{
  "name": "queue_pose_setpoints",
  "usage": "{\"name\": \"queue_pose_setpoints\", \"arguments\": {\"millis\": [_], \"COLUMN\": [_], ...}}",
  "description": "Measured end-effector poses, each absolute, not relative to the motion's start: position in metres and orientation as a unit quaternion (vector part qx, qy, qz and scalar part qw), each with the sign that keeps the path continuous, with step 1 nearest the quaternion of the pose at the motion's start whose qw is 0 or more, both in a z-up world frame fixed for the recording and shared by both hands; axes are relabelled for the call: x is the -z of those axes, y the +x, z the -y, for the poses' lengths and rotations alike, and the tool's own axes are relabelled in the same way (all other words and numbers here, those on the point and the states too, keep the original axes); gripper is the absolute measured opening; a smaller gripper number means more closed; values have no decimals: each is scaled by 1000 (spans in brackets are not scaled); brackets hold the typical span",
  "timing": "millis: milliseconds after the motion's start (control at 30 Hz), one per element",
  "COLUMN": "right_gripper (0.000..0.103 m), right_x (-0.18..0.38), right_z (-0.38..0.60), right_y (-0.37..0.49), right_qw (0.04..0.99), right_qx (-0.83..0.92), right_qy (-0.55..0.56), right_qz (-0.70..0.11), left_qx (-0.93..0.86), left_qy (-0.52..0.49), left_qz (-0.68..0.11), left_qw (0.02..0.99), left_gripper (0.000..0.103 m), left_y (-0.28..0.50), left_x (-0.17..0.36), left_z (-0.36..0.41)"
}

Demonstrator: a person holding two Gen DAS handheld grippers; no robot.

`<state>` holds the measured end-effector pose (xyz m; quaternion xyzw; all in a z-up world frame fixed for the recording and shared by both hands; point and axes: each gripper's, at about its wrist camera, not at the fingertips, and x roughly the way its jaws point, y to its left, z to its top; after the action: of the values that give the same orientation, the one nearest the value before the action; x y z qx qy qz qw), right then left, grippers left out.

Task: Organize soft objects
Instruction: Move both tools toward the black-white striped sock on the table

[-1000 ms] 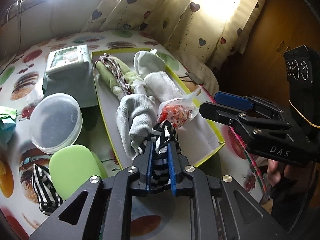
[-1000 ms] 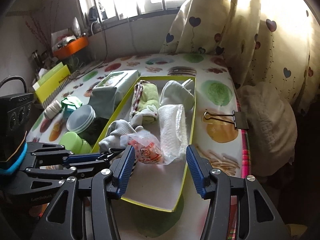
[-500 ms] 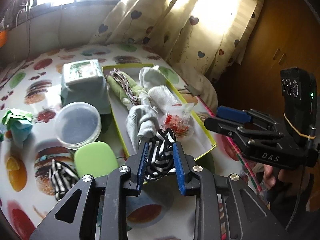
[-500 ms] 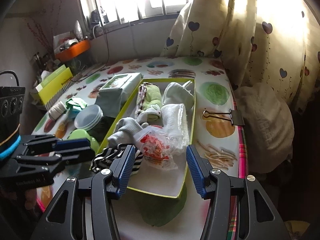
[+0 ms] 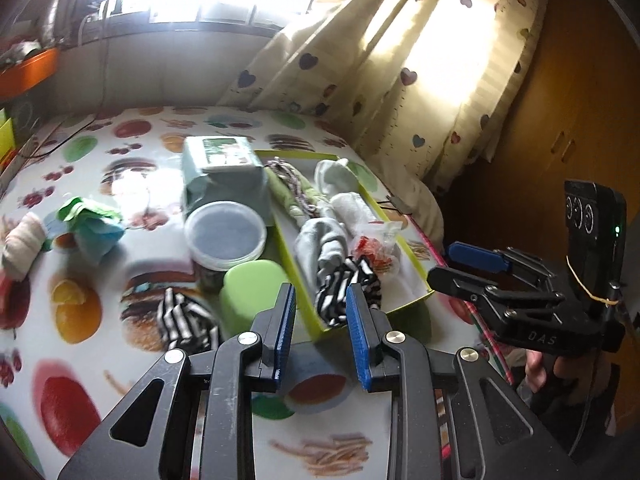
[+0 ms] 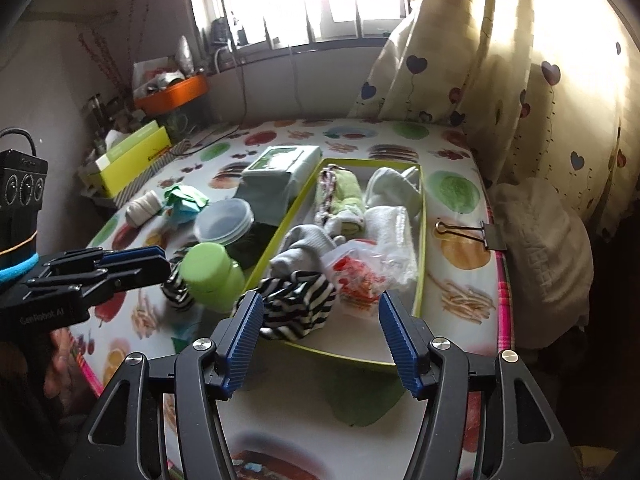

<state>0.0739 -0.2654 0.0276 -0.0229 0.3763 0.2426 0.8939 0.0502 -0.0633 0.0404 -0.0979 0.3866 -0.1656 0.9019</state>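
A black-and-white striped sock (image 5: 347,289) (image 6: 298,303) lies at the near end of the yellow-green tray (image 5: 404,307) (image 6: 419,240), next to a grey sock (image 5: 320,245), white cloths (image 6: 390,220), a green cloth with a braided cord (image 6: 340,196) and a clear bag with red contents (image 6: 356,274). My left gripper (image 5: 320,322) is open and empty, just short of the tray. My right gripper (image 6: 320,330) is open and empty over the tray's near end. A second striped sock (image 5: 182,322) lies on the table left of the tray.
A green lidded jar (image 5: 256,292), a clear lidded tub (image 5: 225,236) and a tissue pack (image 5: 222,178) stand left of the tray. A green-blue cloth (image 5: 94,228) and a beige roll (image 5: 22,246) lie further left. A binder clip (image 6: 472,232) lies right of the tray.
My left gripper opened, let the striped sock drop into the tray's near end, and drew back and up. My right gripper stayed open and pulled back slightly.
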Motion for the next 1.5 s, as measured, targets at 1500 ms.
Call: {"name": "queue_pose_setpoints", "arguments": {"millis": [1500], "right_gripper": [61], "right_x": [-34], "right_z": [186], "right_y": [52], "right_qw": [870], "right_qx": [-310], "right_qy": [-64], "right_qz": [-378], "left_qx": [81], "left_qy": [-137], "left_qz": [-399], "left_qw": [903], "left_gripper": [27], "left_y": [17], "left_x": [-13], "left_z": [-14]}}
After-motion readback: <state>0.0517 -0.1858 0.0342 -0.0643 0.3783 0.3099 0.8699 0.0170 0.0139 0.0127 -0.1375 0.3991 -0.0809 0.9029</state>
